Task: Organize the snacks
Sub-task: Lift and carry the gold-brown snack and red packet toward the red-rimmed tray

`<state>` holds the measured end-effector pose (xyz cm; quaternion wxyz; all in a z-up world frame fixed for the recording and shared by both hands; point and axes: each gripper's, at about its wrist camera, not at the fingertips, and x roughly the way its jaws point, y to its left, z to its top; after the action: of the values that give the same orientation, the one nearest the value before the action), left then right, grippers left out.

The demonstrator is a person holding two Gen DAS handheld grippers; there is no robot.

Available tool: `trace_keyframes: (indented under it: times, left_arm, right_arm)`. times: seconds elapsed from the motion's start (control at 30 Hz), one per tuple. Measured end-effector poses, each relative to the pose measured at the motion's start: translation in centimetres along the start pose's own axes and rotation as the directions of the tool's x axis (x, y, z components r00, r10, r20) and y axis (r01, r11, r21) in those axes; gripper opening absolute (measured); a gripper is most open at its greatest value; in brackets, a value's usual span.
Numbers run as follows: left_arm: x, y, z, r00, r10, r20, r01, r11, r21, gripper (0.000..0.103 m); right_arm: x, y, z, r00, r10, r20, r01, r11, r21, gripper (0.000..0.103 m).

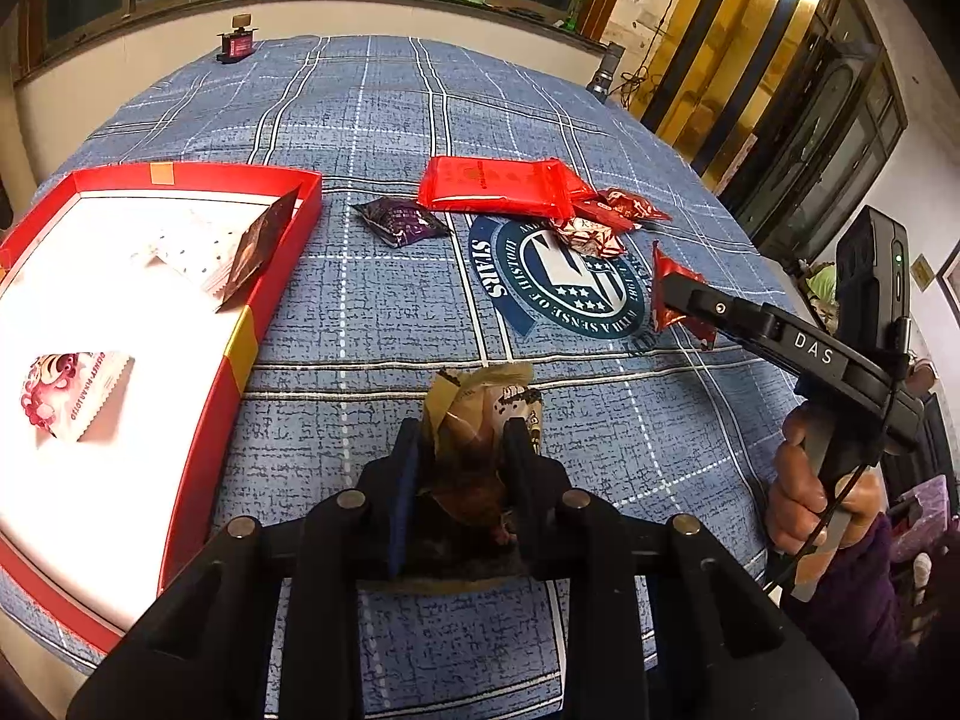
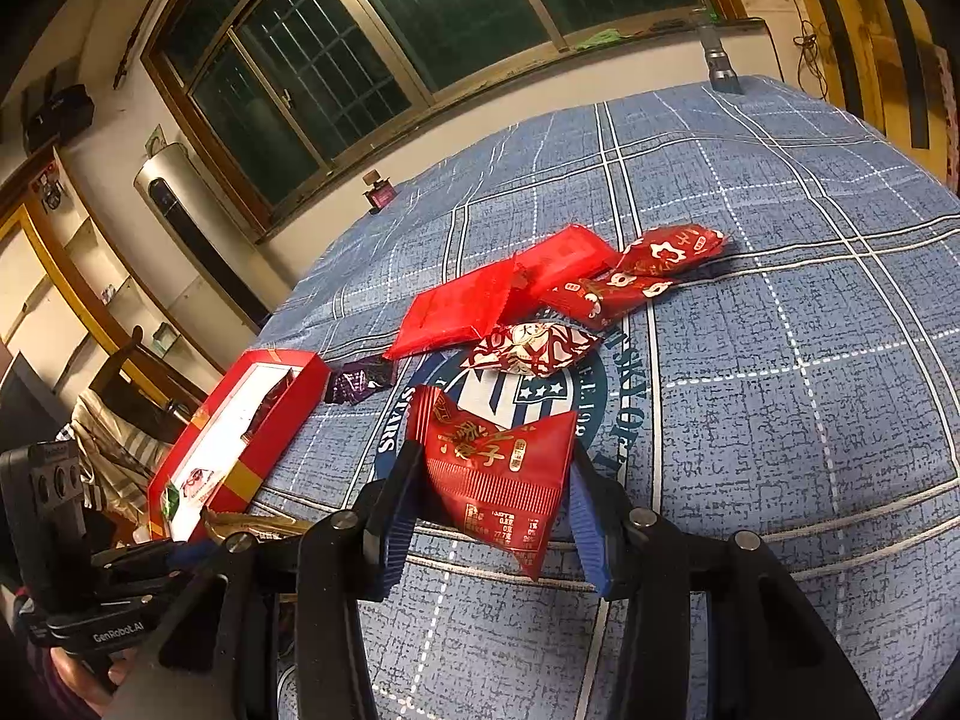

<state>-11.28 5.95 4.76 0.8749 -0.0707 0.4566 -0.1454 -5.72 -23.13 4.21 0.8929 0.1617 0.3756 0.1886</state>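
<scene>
My left gripper (image 1: 462,450) has its fingers clamped on a gold-and-brown packet (image 1: 480,414), which sits at 6 o'clock in the left wrist view, over the blue plaid cloth (image 1: 372,276) on the table. The red tray (image 1: 240,354) lies at 9 o'clock from it, with a pink-patterned packet (image 1: 72,390) and a dark packet (image 1: 258,246) inside (the white floor is washed out by glare). My right gripper (image 2: 492,498) has its fingers pinched on a red packet (image 2: 498,474), held just above the cloth's round emblem (image 2: 540,390). Beyond it, at 12 o'clock, lie a red-and-white packet (image 2: 534,348), two flat red pouches (image 2: 462,312) and two more red packets (image 2: 666,252). A purple packet (image 2: 357,384) sits at 10 o'clock, beside the tray's far corner.
</scene>
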Motion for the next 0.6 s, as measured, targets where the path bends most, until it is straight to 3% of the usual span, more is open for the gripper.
trace_keyframes:
  times: [0.3,0.43,0.6]
  left_arm:
    - [-1.5,0.5,0.3,0.999,-0.010,0.032,0.010,1.000,-0.006,0.022]
    - [-2.2,0.8,0.3,0.999,-0.017,0.045,0.017,1.000,-0.004,0.022]
    - [-3.1,2.0,0.2,0.998,-0.028,0.063,0.030,0.999,-0.028,0.022]
  right_arm:
    - [0.9,1.3,-0.2,0.999,0.037,-0.030,-0.037,0.999,-0.007,0.047]
    - [2.5,3.6,-0.4,0.992,0.096,-0.078,-0.097,0.995,-0.010,0.047]
    - [3.6,6.7,-0.7,0.989,0.105,-0.105,-0.112,0.992,-0.065,0.047]
